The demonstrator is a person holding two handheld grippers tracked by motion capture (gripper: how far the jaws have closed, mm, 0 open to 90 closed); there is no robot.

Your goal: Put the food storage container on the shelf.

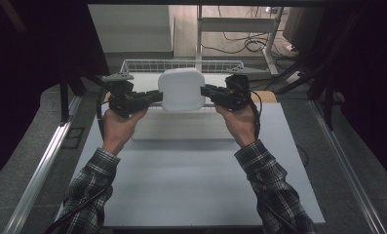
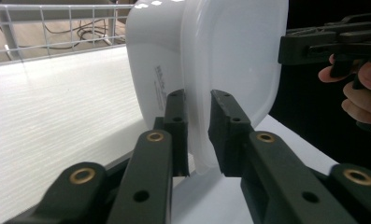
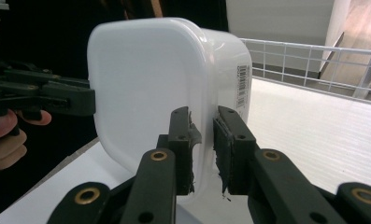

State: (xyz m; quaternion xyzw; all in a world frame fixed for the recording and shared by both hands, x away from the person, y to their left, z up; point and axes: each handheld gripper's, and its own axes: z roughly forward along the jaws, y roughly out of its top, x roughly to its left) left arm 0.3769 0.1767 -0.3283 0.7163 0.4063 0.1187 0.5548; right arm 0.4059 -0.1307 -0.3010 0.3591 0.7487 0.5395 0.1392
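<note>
Container (image 1: 182,89) is up off the desk (image 1: 191,165), left gripper (image 1: 154,96) and right gripper (image 1: 205,91) jaws each clamped on opposite rim edges. Looks like mid-carry; I'd guess next is setting it into the wire basket (image 1: 147,64), hands staying level.

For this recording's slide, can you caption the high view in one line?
Both the left gripper and right gripper clamp opposite rims of a white plastic container, held above the white table.

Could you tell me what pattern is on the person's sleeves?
The sleeves are plaid, dark with light checks, seen best in the high view.
</note>
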